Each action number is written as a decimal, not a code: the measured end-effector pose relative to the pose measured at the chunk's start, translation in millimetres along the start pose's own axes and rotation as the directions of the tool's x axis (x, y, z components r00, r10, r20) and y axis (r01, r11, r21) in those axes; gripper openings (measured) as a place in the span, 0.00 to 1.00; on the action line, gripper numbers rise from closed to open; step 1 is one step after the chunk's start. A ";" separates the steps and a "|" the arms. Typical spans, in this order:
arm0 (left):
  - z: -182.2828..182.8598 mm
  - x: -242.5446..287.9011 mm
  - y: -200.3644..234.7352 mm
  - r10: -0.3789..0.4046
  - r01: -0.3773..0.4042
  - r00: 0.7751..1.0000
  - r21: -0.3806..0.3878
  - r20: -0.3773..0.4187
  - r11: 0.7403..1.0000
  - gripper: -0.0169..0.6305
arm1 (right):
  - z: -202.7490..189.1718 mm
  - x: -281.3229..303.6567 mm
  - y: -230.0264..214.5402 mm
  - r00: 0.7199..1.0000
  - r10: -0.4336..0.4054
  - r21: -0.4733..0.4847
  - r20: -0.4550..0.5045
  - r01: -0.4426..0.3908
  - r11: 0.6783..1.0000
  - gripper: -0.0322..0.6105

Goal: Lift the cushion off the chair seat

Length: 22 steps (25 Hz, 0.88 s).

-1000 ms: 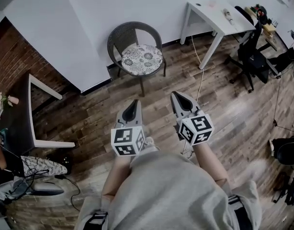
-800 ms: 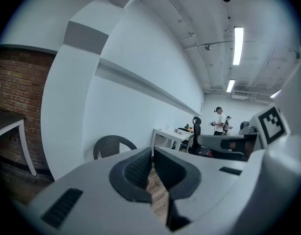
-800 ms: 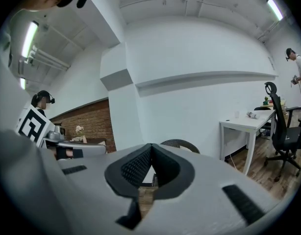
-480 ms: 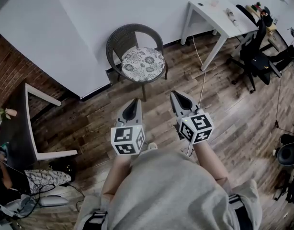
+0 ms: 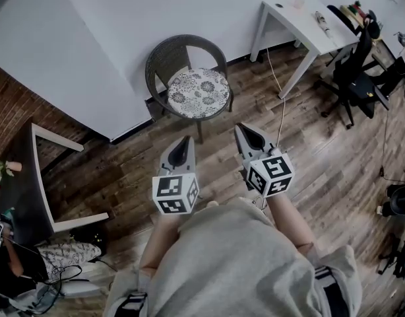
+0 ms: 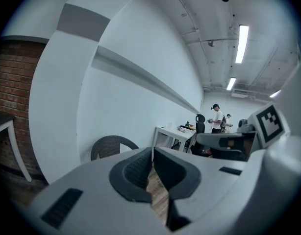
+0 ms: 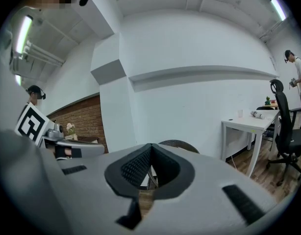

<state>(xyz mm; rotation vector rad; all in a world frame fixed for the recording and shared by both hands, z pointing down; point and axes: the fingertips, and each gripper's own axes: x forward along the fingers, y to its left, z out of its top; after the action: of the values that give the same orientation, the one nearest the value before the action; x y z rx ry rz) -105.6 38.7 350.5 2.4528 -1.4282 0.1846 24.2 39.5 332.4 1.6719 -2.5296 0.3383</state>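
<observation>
Currently, head view: the patterned cushion (image 5: 198,92) lies flat on the seat of the round wicker chair (image 5: 164,57), which stands against the far white wall (image 5: 123,32). Left tongs (image 5: 183,141) and right tongs (image 5: 246,130) are held side by side over the wood floor (image 5: 123,164), on the near side of the chair and well apart from it, both pointing toward it. I note a white worktop (image 5: 301,20) at far right.

Left gripper view: I read the jaws as together at the tips, nothing between them. The chair back shows beyond them, to the left.

Right gripper view: jaws likewise closed and empty. The chair back sits just beyond the tips, with a black office chair (image 7: 284,131) at right.
</observation>
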 end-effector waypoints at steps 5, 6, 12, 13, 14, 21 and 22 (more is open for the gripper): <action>-3.8 14.3 12.0 0.021 -0.022 1.000 -0.023 -0.017 0.999 0.05 | -7.1 15.3 -7.8 0.999 0.011 -0.004 -0.033 -0.012 1.000 0.05; -4.1 17.7 13.7 0.027 -0.028 0.999 -0.028 -0.020 0.999 0.05 | -7.8 18.9 -10.1 0.999 0.017 -0.003 -0.038 -0.017 1.000 0.05; -4.8 48.1 29.4 0.065 -0.066 0.997 -0.041 -0.032 0.997 0.05 | -8.3 56.3 -25.6 0.997 0.061 -0.011 -0.045 -0.061 0.998 0.05; -3.7 56.0 33.2 0.072 -0.074 0.997 -0.041 -0.034 0.996 0.05 | -6.8 65.2 -29.7 0.997 0.068 -0.012 -0.045 -0.068 0.998 0.05; -1.7 64.5 36.9 0.079 -0.081 0.996 -0.042 -0.035 0.996 0.05 | -4.6 74.2 -34.4 0.996 0.074 -0.013 -0.044 -0.075 0.997 0.05; 24.7 128.2 64.1 0.129 -0.130 0.991 -0.057 -0.028 0.990 0.05 | 18.1 139.1 -71.7 0.991 0.121 -0.032 -0.049 -0.122 0.992 0.05; 29.3 136.7 67.9 0.137 -0.138 0.990 -0.061 -0.026 0.989 0.05 | 21.8 148.0 -76.9 0.990 0.128 -0.037 -0.052 -0.130 0.991 0.05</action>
<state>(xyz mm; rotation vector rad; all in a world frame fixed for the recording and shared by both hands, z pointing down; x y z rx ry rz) -97.4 -115.2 370.6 2.2967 -1.5705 0.1931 37.0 -127.2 350.6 1.4714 -2.5955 0.3317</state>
